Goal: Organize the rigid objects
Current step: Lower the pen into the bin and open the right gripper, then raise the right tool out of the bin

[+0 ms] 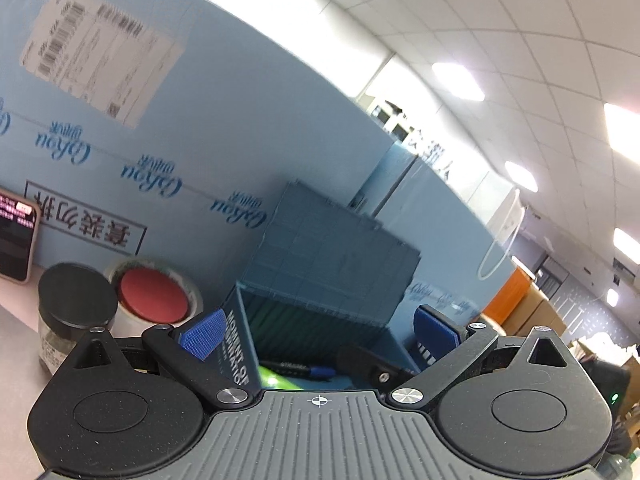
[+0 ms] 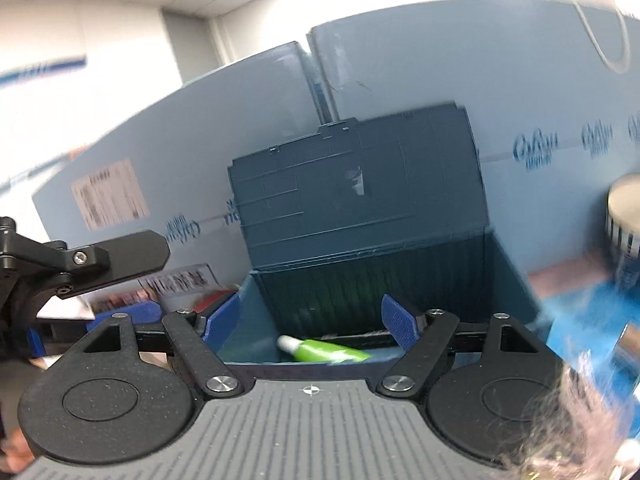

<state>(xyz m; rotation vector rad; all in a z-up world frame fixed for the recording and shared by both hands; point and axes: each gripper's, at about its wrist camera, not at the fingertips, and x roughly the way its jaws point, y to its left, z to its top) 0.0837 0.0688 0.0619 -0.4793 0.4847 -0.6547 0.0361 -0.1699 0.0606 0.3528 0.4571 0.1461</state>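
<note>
While the right gripper (image 2: 310,326) holds its jaws spread and empty, the green tube (image 2: 326,351) in the box (image 2: 516,280) looks light and slick, best pinched mid-body.

The box (image 2: 360,184) looks like hard dark blue plastic, matt, with fine ribs on its inside wall. The green tube (image 2: 328,351) in it is smooth and a bit shiny, with a white cap. The right gripper (image 2: 310,322) has rough, grainy black plastic arms, shiny metal screws and bumpy blue pads (image 2: 396,322). The jar (image 1: 74,320) looks like clear glass with a matt black lid. The tape roll (image 1: 154,294) is glossy. The big boards (image 1: 224,120) behind are pale blue card with a paper label (image 1: 100,52).
</note>
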